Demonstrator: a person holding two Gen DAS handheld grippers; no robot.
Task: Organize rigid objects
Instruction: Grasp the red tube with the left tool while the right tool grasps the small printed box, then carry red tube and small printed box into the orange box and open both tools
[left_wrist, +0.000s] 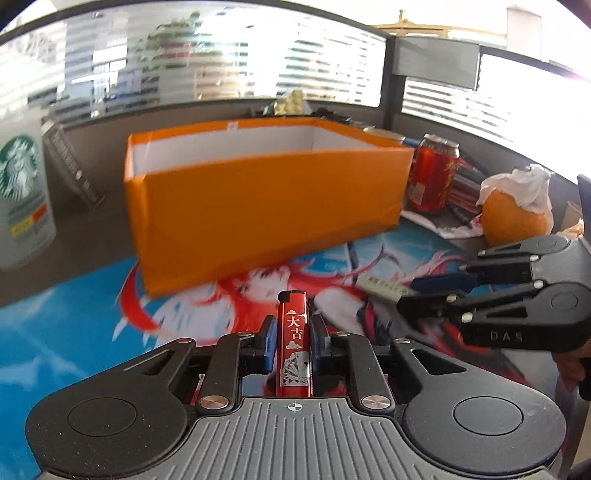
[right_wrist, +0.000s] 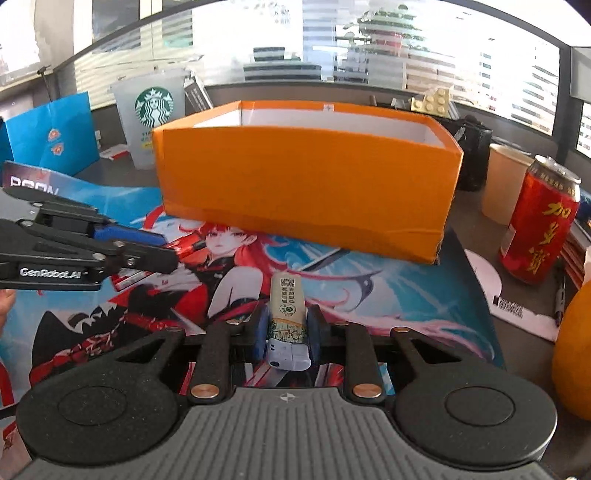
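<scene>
My left gripper (left_wrist: 292, 341) has its jaws clenched on a red lighter (left_wrist: 293, 354), which points forward toward the orange box (left_wrist: 266, 206). In the right wrist view the same gripper (right_wrist: 168, 247) comes in from the left, with the red lighter (right_wrist: 190, 243) sticking out past its blue pads.

My right gripper (right_wrist: 286, 332) is grasping a pale lighter (right_wrist: 287, 317), jaws tight on both its sides, metal cap end toward the camera and printed body aimed at the box (right_wrist: 306, 192). From the left wrist view that gripper (left_wrist: 417, 291) enters from the right, the pale lighter (left_wrist: 384, 288) held level above the mat (left_wrist: 74, 314).

The box sits open-topped on the far part of the mat, white inside; I cannot see its floor. Both lighters are above the mat, short of the box's near wall.

On the desk (right_wrist: 469, 221) around it: a Starbucks cup (right_wrist: 151, 118) behind the box's left corner, a blue bag (right_wrist: 51, 133) further left, a red can (right_wrist: 535, 221) to the right, a paper cup (right_wrist: 506, 181) behind the can, and an orange (left_wrist: 515, 218) with tissue on top near the right edge.
</scene>
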